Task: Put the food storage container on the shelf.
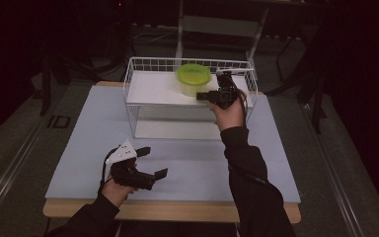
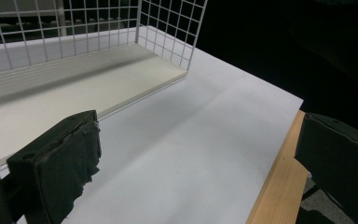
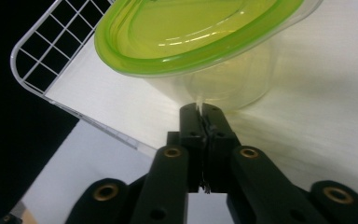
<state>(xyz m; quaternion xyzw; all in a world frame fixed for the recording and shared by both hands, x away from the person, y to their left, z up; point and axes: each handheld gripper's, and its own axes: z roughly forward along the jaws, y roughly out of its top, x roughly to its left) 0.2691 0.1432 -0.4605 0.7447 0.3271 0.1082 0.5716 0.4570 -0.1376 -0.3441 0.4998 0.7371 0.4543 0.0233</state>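
A clear plastic container with a yellow-green lid (image 1: 193,76) (image 3: 191,32) rests on the top shelf of the white wire rack (image 1: 150,89). My right gripper (image 1: 203,95) (image 3: 200,112) reaches in from the container's right side, jaws pressed together on a thin clear edge of the tub just under the lid. The container looks tilted in the right gripper view. My left gripper (image 1: 153,162) (image 2: 191,158) hovers low over the front left of the table, jaws wide apart with nothing between them.
The pale blue table top (image 1: 177,168) (image 2: 191,154) has a wooden front edge (image 1: 177,210) (image 2: 279,186). The rack's lower white board (image 2: 74,88) and its wire side (image 2: 168,28) lie ahead of the left gripper. Dark floor surrounds the table.
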